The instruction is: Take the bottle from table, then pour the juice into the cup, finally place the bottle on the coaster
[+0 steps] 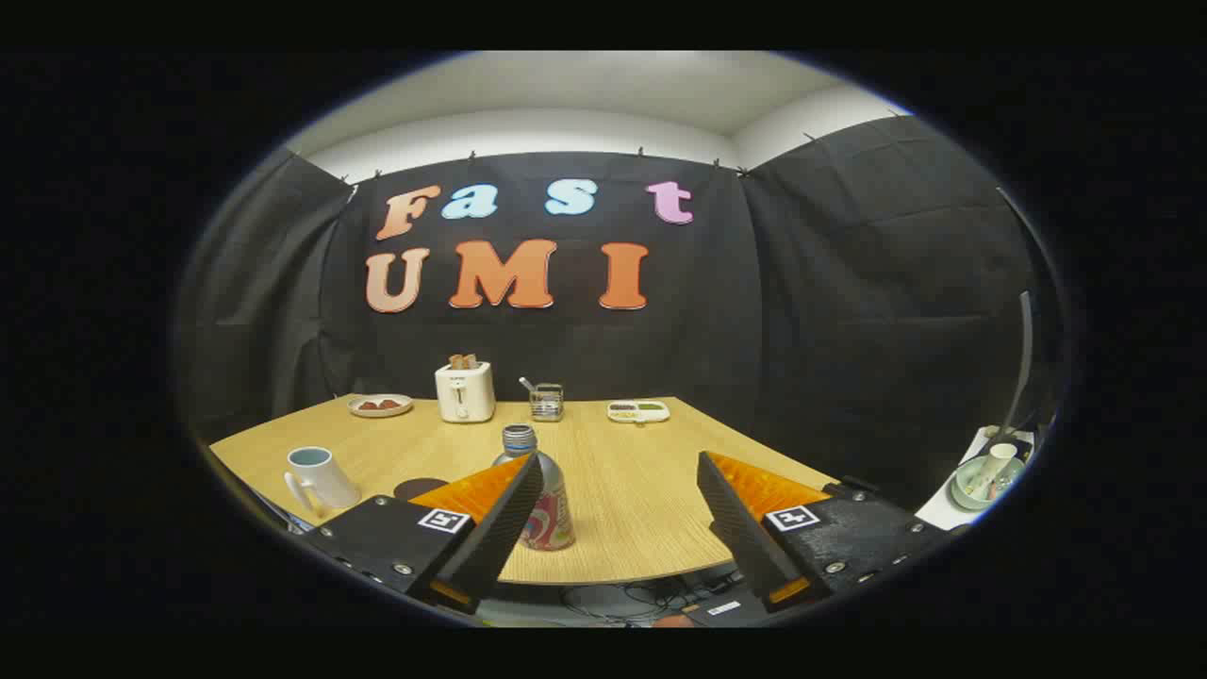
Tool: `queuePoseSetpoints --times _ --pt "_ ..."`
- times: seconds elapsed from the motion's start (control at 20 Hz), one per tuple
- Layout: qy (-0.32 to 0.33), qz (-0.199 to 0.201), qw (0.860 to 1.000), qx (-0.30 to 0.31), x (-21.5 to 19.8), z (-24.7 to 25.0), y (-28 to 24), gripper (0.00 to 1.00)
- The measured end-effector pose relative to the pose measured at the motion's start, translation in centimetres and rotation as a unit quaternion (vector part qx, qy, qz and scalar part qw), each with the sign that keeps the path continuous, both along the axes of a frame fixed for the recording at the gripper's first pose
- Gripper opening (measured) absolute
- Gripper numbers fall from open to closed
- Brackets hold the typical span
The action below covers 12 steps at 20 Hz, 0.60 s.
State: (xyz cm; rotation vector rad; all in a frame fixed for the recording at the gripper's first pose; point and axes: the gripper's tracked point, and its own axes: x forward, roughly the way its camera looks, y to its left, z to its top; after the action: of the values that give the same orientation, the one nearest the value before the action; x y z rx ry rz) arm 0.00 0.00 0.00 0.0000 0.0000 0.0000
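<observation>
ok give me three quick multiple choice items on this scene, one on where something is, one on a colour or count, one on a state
1. Where is the bottle relative to the gripper?
A. beside the left finger, partly hidden by it
B. far back by the toaster
C. lying on the plate

2. What colour is the toaster?
A. red
B. white
C. blue

3. How do the jaws stand?
A. shut on the bottle
B. shut on the mug
C. open, holding nothing

Key: 1 A, the bottle stands on the table with the left finger overlapping it. 2 B, the toaster at the back of the table is white, with toast in its slots. 3 C, a wide gap of bare table shows between the fingers, and the right one touches nothing.
</observation>
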Motion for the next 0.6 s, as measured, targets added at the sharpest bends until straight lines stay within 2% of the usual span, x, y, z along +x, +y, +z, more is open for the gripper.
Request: queuePoseSetpoints --times 0.6 --pt "0.000 0.007 1.000 -0.007 -0.09 0.07 0.40 0.98"
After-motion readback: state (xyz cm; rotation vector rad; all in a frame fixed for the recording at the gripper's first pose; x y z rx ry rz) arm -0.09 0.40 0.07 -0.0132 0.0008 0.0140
